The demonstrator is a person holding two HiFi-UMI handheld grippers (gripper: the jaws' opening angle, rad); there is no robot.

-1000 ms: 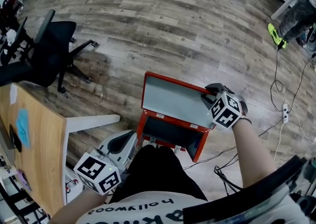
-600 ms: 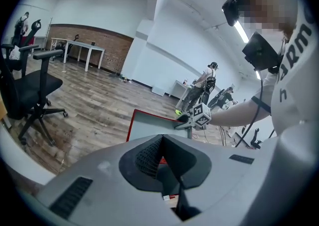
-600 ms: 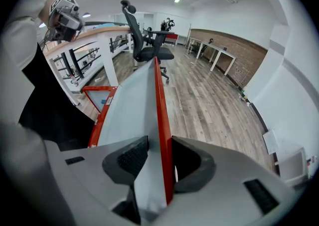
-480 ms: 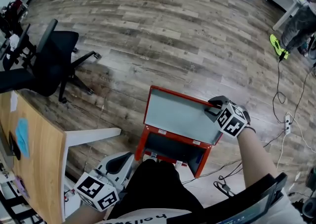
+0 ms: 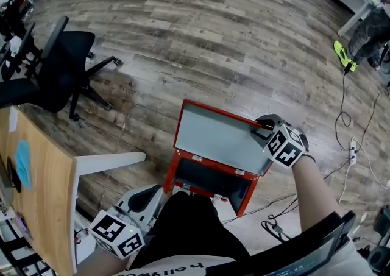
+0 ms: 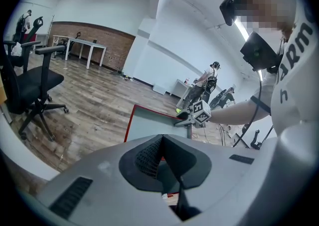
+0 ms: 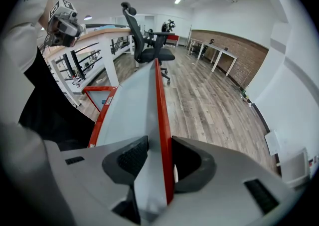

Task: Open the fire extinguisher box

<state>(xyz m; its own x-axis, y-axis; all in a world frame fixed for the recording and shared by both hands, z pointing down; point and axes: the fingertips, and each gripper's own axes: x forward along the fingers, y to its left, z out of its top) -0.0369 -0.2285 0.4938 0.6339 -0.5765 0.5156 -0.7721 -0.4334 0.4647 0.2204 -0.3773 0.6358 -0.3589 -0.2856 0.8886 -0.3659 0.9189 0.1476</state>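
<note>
The red fire extinguisher box stands on the wood floor just ahead of the person's knees. Its lid is swung up, grey inner face toward me. My right gripper is shut on the lid's upper right corner. In the right gripper view the lid's red edge runs straight between the jaws of the right gripper, with a pad on each face. The left gripper hangs low at the left, beside the box, shut and empty. From the left gripper view the lid shows beyond the left gripper.
A black office chair stands at the left. A wooden desk with a white leg is close on the left of the box. Cables and a power strip lie on the floor at the right. A person stands far off.
The right gripper keeps its hold on the lid's corner and the lid stays raised at much the same angle. The left gripper has sunk slightly lower and to the left.
</note>
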